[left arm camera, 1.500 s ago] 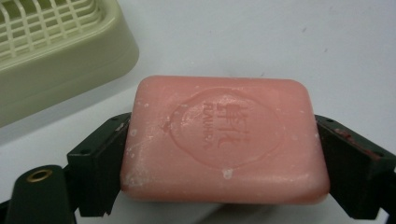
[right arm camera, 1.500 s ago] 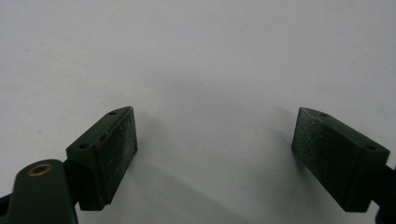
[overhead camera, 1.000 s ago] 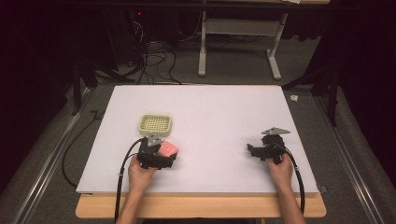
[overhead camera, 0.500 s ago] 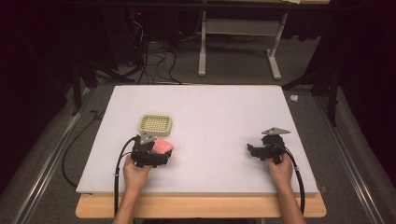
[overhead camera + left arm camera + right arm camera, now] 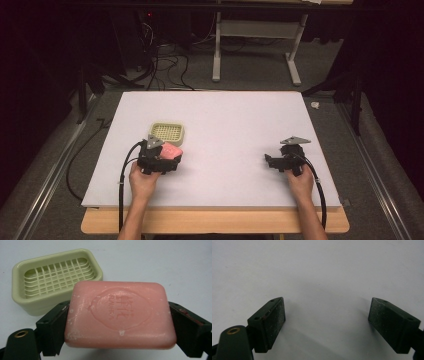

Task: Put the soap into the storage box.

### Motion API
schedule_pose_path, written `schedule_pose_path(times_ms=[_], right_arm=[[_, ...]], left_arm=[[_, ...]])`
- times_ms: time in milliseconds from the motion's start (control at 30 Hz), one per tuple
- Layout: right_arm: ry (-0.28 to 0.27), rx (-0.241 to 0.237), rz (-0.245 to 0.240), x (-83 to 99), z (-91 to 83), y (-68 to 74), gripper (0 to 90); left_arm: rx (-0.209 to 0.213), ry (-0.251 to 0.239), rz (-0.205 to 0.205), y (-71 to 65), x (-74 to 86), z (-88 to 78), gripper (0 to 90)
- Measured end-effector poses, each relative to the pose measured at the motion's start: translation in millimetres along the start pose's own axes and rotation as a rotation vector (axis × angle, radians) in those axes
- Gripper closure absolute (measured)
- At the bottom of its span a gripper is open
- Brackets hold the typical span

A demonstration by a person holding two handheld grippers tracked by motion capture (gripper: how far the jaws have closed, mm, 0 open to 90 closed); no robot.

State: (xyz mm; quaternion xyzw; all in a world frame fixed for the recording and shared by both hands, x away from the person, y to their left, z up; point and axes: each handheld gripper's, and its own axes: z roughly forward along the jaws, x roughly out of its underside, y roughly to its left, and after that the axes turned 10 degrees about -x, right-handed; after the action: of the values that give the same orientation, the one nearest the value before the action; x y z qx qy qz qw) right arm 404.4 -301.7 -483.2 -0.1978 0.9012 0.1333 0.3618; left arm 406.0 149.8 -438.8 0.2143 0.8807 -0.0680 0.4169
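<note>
L gripper [image 5: 120, 340] is clamping pink soap bar [image 5: 120, 315] by its ends, just near side of soap dish [image 5: 22, 302]. Keep bar level, centre over grid before release. R gripper [image 5: 327, 322] is idling, jaws wide, empty.

We count one pink soap bar [image 5: 120, 315], one pale green soap dish [image 5: 53, 278] with a grid insert, two hand-held grippers, left gripper [image 5: 167, 161] and right gripper [image 5: 272, 161], two hands, and one white table board [image 5: 225, 120].
</note>
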Motion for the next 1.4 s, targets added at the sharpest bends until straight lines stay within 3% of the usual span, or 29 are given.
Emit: schedule_pose_path(times_ms=[1100,1400], right_arm=[[0.0,0.0,0.0,0.0,0.0,0.0,14.7],[0.0,0.0,0.0,0.0,0.0,0.0,14.8]], left_arm=[[-0.035,-0.003,-0.08,21.3,-26.5,5.4,13.8],[-0.062,0.025,-0.097,26.4,-28.8,12.5,13.8]])
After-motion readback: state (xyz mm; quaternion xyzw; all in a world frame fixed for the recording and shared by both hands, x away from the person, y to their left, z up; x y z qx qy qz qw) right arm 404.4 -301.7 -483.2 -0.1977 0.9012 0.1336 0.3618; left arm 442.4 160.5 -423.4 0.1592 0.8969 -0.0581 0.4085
